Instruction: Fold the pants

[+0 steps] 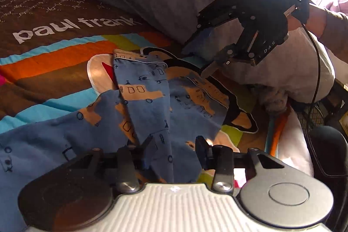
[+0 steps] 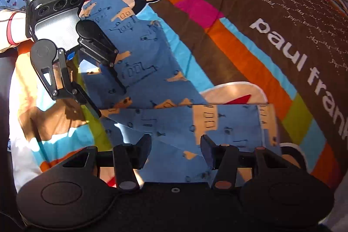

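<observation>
1. The left gripper (image 1: 174, 149) hovers with jaws apart over the blue printed pants (image 1: 150, 101); no fabric is pinched between its fingers.
2. The right gripper (image 2: 176, 151) is likewise spread open — its fingers straddle the folded waist end of the pants without clamping it.
3. The pants lie spread on the bedspread (image 2: 250, 21), across its striped band.
4. White lettering on the brown part reads "paul frank" (image 1: 74, 26); small "PF" marks repeat there.
5. "DAS" shows on the right gripper's body.

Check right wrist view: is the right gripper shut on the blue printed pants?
No: the right gripper is open, fingers apart above the blue printed pants, clamping no cloth.
</observation>
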Motion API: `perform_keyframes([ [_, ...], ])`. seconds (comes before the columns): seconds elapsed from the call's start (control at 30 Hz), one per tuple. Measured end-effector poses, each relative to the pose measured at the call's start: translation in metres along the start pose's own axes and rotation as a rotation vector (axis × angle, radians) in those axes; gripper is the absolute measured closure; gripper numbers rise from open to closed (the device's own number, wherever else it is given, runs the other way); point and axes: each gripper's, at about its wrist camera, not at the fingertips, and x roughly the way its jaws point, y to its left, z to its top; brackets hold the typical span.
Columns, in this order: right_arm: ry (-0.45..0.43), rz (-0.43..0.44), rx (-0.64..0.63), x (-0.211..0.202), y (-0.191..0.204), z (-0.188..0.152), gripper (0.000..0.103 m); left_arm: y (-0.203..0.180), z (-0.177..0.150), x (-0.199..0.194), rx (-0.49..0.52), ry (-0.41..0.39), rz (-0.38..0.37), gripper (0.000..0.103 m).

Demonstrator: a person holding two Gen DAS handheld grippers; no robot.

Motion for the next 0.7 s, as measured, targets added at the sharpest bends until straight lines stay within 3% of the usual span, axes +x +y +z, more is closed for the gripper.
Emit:
perform_keyframes([
  [0.13,0.045,-0.03,-0.085,0.006,-0.027,0.015,0.051,0.025,0.006,0.016,-0.093,-0.013,0.034,0.063],
  [0.23,0.087,-0.041,-0.151,0.021,-0.041,0.03,0.053,0.036,0.01,0.024,-0.105,0.023,0.058,0.063],
  [0.33,0.124,-0.042,-0.207,0.038,-0.052,0.044,0.054,0.038,0.011,0.034,-0.088,0.067,0.056,0.064],
  [0.47,0.162,-0.038,-0.275,0.057,-0.058,0.061,0.057,0.042,0.013,0.041,-0.121,0.07,0.009,0.064],
  [0.63,0.233,-0.05,-0.438,0.074,-0.057,0.071,0.064,0.042,0.013,0.037,-0.133,0.05,-0.032,0.084],
  [0.7,0.275,-0.061,-0.503,0.082,-0.058,0.074,0.066,0.04,0.011,0.039,-0.116,0.048,-0.023,0.088],
])
